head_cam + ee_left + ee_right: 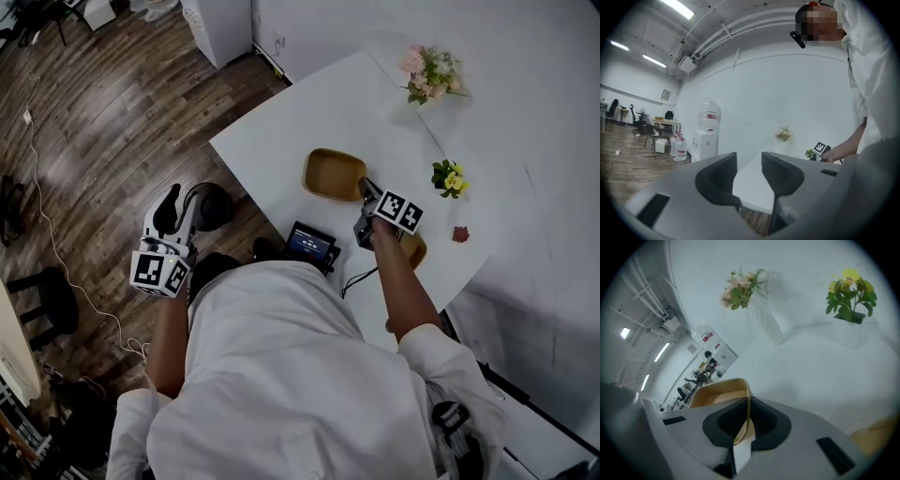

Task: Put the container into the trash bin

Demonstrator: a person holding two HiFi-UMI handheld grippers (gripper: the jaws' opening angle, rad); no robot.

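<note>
A tan, shallow container (330, 173) rests on the white table (272, 141). My right gripper (364, 192) is at its near right rim, shut on it. In the right gripper view the thin rim (746, 399) is pinched between the two pads, and the container's bowl (719, 392) shows beyond. My left gripper (181, 208) is held out over the wooden floor left of the table, beside a dark round bin (217, 204). Its jaws (749, 161) stand open with nothing between them.
A second tan dish (413, 251) lies under my right hand. A black device with a screen (310, 244) and a cable sits at the table's near edge. Pink flowers (429, 73), yellow flowers (448, 178) and a small red thing (460, 234) are further right.
</note>
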